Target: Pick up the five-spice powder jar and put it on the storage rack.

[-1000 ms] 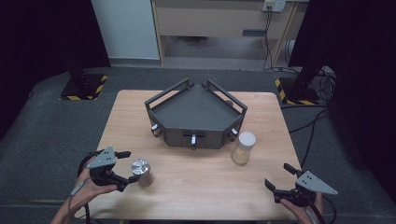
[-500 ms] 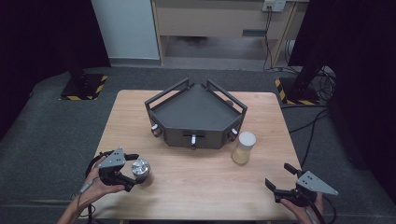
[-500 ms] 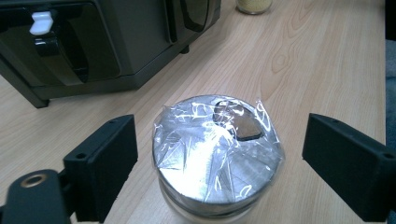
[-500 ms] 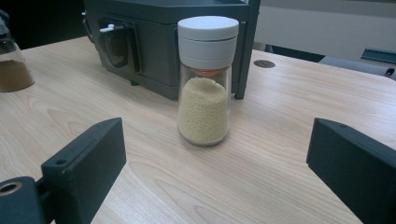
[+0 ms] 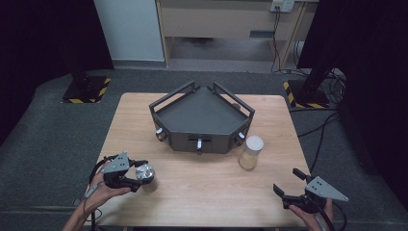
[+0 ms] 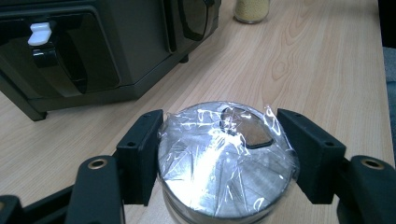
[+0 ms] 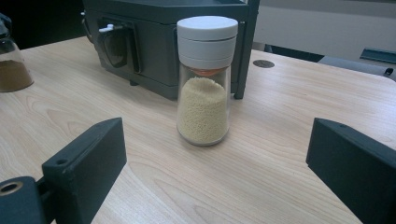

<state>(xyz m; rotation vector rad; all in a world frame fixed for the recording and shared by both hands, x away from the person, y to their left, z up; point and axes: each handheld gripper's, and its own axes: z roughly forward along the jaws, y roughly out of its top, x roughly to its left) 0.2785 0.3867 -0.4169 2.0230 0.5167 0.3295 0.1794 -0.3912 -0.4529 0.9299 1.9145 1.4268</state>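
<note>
Upright foil-capped jar (image 6: pixel 227 158), long axis vertical, flanked by left gripper (image 5: pixel 139 174) fingers (image 6: pixel 139 156), spread; right gripper (image 5: pixel 293 188) fingers spread.

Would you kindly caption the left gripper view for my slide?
Left gripper straddling a foil-topped jar beside the dark rack.

Jar (image 6: pixel 227 163) top: crinkled glossy film over metal; table (image 6: pixel 303 60): smooth pale wood; tongs matt black plastic.

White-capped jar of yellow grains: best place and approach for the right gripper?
Grip the white-capped jar on its clear glass body below the cap, coming in level from the person's side. It stands upright, apart from the grey rack, and the right gripper already faces it, jaws wide open.
</note>
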